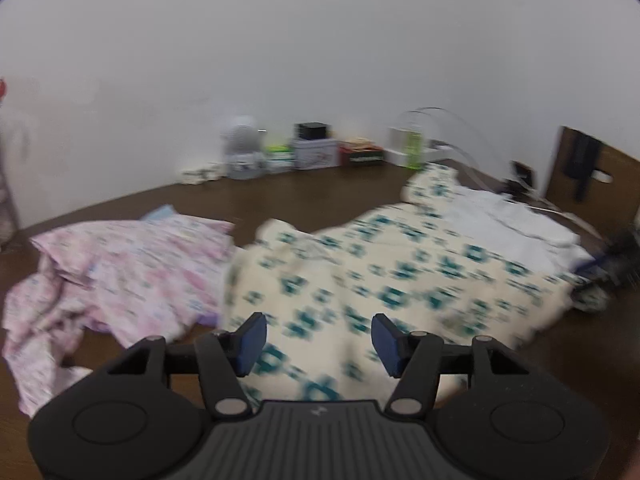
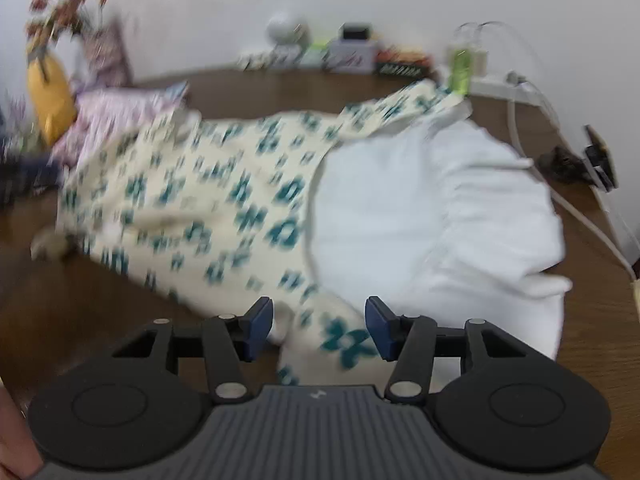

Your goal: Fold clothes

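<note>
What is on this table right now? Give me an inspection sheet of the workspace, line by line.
Surface: brown wooden table, mostly covered by clothes.
Job's things: cream garment with teal print spread in the middle; pink garment crumpled beside it; white garment lying against the cream one.
Clutter: boxes and tins and a green bottle along the wall; yellow vase with flowers.
Grippers: left gripper open, right gripper open, both over the cream garment, holding nothing.
Cables: white cable along the table edge.
Surroundings: plain white wall.

Soft cloth garment [image 2: 192,200]; matt wood table [image 1: 300,200]
</note>
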Action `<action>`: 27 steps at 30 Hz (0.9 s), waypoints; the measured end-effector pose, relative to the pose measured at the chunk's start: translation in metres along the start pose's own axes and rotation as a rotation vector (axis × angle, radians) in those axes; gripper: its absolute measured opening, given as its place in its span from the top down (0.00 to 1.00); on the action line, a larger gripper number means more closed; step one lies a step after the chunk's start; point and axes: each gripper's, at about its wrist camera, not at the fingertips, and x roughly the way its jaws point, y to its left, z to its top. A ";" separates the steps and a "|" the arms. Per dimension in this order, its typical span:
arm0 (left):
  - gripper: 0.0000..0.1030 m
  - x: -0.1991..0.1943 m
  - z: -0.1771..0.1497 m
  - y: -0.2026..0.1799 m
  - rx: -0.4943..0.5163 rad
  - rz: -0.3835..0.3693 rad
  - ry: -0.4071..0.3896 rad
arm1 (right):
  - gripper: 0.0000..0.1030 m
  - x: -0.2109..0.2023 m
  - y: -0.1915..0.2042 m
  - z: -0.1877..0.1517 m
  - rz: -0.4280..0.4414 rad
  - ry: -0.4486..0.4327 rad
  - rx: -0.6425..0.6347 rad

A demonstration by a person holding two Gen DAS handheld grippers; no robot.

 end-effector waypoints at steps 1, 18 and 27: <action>0.44 0.007 0.005 0.006 -0.002 0.023 0.007 | 0.49 0.004 0.002 -0.002 -0.001 0.012 -0.004; 0.82 0.142 0.048 0.062 -0.146 -0.050 0.213 | 0.67 -0.015 -0.014 0.067 0.073 0.001 0.101; 0.85 0.159 0.054 0.077 -0.213 -0.111 0.238 | 0.67 0.114 -0.030 0.156 0.023 0.116 0.229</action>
